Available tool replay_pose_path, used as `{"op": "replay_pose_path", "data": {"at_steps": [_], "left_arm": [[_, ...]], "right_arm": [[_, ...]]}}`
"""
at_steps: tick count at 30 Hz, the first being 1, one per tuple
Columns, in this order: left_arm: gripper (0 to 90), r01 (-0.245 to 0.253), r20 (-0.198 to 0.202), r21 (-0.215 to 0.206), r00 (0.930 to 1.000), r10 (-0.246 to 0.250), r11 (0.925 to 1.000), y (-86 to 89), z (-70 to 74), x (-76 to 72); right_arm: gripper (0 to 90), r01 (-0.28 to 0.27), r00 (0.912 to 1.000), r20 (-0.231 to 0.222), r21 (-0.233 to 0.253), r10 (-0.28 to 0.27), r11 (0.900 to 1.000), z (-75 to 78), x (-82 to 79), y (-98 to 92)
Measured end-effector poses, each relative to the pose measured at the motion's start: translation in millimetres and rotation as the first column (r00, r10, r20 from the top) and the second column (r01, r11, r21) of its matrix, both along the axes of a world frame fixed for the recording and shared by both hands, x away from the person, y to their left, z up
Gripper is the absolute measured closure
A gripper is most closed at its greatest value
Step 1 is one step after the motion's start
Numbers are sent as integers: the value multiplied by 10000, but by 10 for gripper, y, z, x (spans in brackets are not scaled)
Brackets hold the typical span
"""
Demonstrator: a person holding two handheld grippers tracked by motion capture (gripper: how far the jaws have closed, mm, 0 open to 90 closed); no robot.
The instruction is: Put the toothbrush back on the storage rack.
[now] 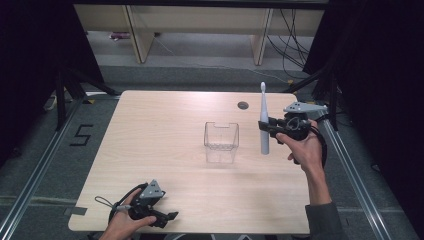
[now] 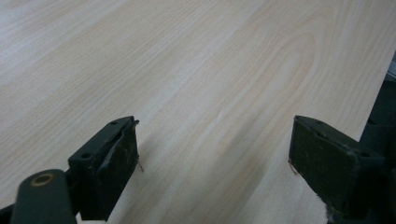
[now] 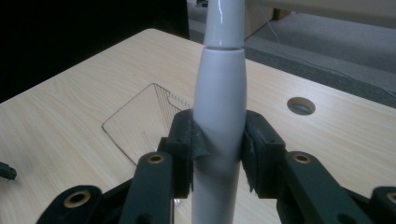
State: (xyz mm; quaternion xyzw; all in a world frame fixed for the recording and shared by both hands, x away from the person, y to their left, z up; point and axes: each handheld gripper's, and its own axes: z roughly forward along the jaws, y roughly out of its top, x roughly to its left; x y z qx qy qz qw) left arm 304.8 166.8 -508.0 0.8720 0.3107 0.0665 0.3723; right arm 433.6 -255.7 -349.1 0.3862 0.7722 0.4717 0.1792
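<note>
Right gripper view: right gripper point(image 3: 218, 149), jaws closed on a white electric toothbrush point(image 3: 219, 107), pads pressed to either side of the handle's lower body. The toothbrush stands upright in the grip, its narrower neck rising out of the top of the view past a seam line. Behind it, a clear plastic container point(image 3: 140, 116) stands on the table point(image 3: 70, 107), and a round cable hole point(image 3: 301, 106) sits in the tabletop to the right. High view: the right gripper point(image 1: 267, 126) is held above the right part of the table, gripping the toothbrush point(image 1: 263, 120) at mid-handle, brush head up, base clear of the tabletop. The container point(image 1: 221, 142) stands near the table's middle, just left of the toothbrush and apart from it, open side up, with nothing seen inside. The cable hole point(image 1: 243, 105) lies beyond it near the far edge. Left gripper point(image 1: 167, 216): at the near left edge of the table point(image 1: 150, 150), low, well apart from the container. Left gripper view: left gripper point(image 2: 215, 154), jaws spread wide, nothing between them, bare wood grain beneath.
</note>
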Motion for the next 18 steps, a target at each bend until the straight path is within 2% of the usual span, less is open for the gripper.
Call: {"op": "replay_pose_path", "data": {"at_steps": [1,2,3,4,6,8,10,13,14,16,17,18], "left_arm": [[150,0,-4,4,10000,0,10000,0,0,-1],[150,78,50,185,10000,-79,9998,11,6,7],[150,30,50,147,10000,-31,9999,9,4,5],[150,49,44,132,10000,-49,9999,9,5,4],[150,47,51,149,10000,-48,9999,10,6,5],[150,48,52,144,10000,-49,9999,9,6,3],[150,40,38,91,10000,-40,10000,4,5,1],[150,37,10,18,10000,-37,10000,-1,2,1],[150,30,7,8,10000,-30,10000,-2,1,1],[150,37,-1,5,10000,-37,10000,-2,1,1],[150,36,-3,10,10000,-36,10000,-2,0,1],[150,38,-3,13,10000,-38,10000,-2,-1,1]], "right_arm": [[666,-68,9999,158,-78,70,9999,10,13,6],[666,-110,9999,59,51,110,9999,21,15,29],[666,12,9999,100,190,-14,9998,26,17,52],[666,-119,9999,70,54,119,9999,42,26,50],[666,-110,9999,126,207,108,9997,45,37,82],[666,-210,9995,233,134,206,9997,59,54,101],[666,-272,9995,171,304,267,9992,73,59,132],[666,-325,9990,314,150,320,9994,112,74,157],[666,-218,9997,59,357,216,9991,123,57,181],[666,-321,9993,181,228,317,9992,134,68,186],[666,-307,9995,58,330,305,9990,153,62,216],[666,-497,9984,280,231,490,9985,151,86,223]]}}
